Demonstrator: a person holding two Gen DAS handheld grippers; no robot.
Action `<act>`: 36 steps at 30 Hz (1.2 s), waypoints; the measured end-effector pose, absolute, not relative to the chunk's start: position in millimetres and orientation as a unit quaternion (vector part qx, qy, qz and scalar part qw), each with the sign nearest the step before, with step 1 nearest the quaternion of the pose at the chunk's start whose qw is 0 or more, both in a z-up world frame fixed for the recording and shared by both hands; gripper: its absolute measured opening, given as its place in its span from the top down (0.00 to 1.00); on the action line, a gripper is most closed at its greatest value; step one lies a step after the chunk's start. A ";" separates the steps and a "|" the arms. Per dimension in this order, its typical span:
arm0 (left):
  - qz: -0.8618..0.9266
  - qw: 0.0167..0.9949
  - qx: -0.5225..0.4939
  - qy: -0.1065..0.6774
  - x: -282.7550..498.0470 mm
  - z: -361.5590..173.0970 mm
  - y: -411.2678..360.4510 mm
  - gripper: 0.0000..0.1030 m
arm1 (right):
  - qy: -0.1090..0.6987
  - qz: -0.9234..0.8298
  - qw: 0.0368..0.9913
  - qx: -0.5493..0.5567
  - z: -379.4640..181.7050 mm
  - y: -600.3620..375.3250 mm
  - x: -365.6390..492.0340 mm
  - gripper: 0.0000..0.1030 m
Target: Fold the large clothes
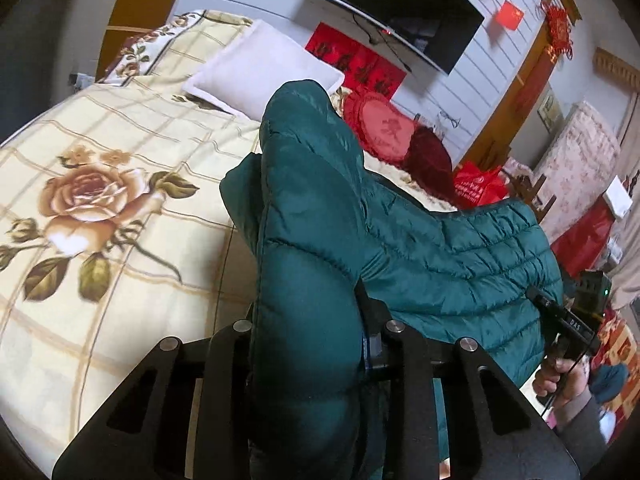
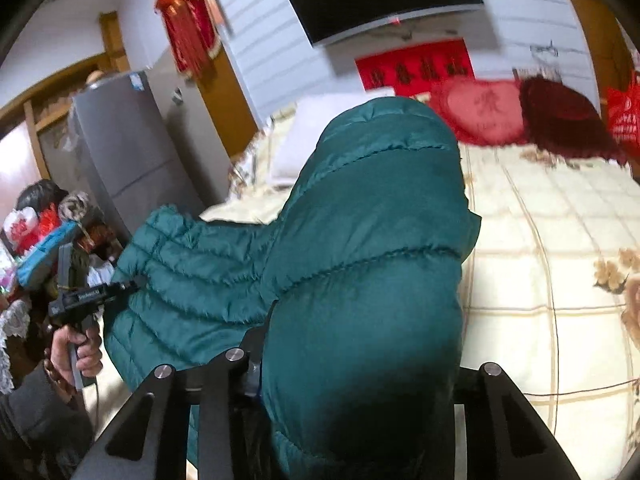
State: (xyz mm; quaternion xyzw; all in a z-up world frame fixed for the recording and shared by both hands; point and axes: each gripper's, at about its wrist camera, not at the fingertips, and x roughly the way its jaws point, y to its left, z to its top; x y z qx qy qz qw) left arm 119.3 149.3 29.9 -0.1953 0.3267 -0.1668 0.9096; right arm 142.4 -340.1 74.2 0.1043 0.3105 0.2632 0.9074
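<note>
A dark green quilted down jacket (image 1: 420,248) is held up above the bed, stretched between both grippers. My left gripper (image 1: 312,344) is shut on one edge of it; the puffy fabric bulges over the fingers and hides them. The right gripper shows in the left wrist view (image 1: 536,294) at the jacket's far edge, held by a hand. In the right wrist view my right gripper (image 2: 352,360) is shut on the jacket (image 2: 360,240), fingers hidden. The left gripper shows there (image 2: 132,285) pinching the other edge.
The bed has a cream checked sheet with rose print (image 1: 100,208). A white pillow (image 1: 260,68), a red heart cushion (image 1: 384,128) and a dark red cushion (image 1: 430,156) lie at its head. A television (image 1: 400,8) hangs on the wall. A grey fridge (image 2: 128,148) and cluttered furniture (image 2: 44,240) stand beside the bed.
</note>
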 end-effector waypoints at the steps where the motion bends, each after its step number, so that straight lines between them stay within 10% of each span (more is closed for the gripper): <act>1: -0.166 0.911 -0.194 0.325 108.9 34.2 151.0 0.73 | 0.305 0.264 0.909 0.106 80.5 -338.8 137.1 0.62; 9: -0.137 0.910 -0.165 0.354 56.1 16.6 150.1 0.72 | 0.353 0.269 0.886 0.134 48.5 -346.3 117.7 0.62; 14: -0.097 0.890 -0.167 0.414 69.3 -27.6 153.2 0.51 | 0.472 0.208 0.834 0.195 -9.0 -358.1 133.7 0.32; 20: -0.060 0.907 -0.181 0.375 45.8 -11.0 169.0 0.46 | 0.407 0.148 0.824 0.366 4.4 -425.1 102.2 0.31; 29: -0.037 0.952 -0.116 0.282 24.1 19.2 139.5 0.46 | 0.288 0.132 0.942 0.115 72.7 -324.0 64.9 0.29; 36: -0.029 0.937 -0.028 0.348 39.6 -23.3 93.6 0.43 | 0.419 0.122 0.899 0.023 9.6 -277.3 103.1 0.24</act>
